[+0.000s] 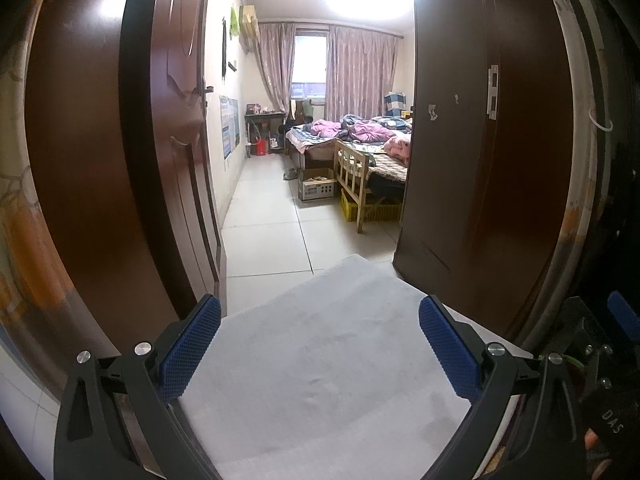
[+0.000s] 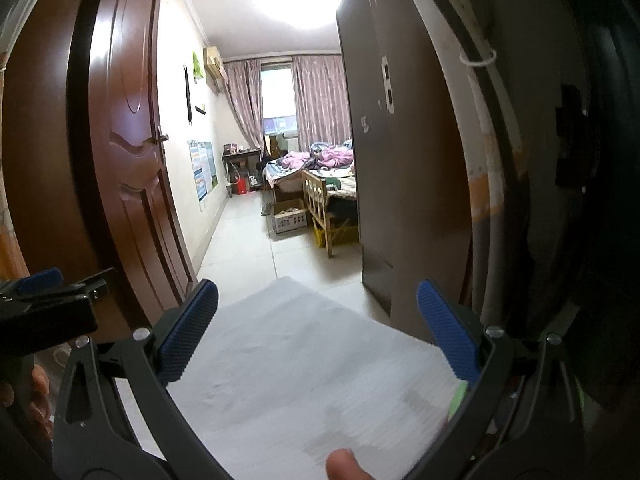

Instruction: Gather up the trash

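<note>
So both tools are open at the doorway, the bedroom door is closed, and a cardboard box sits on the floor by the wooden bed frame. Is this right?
Not quite: the bedroom door is open, as the right wrist view shows. The rest holds: the left tool and the right tool are open at the doorway, and the cardboard box sits on the floor by the wooden bed frame.

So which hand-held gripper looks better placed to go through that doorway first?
Hard to call: both the left hand-held gripper and the right hand-held gripper are open, empty and face the doorway. Perhaps the left, whose view is more centred between the door and the frame.
</note>
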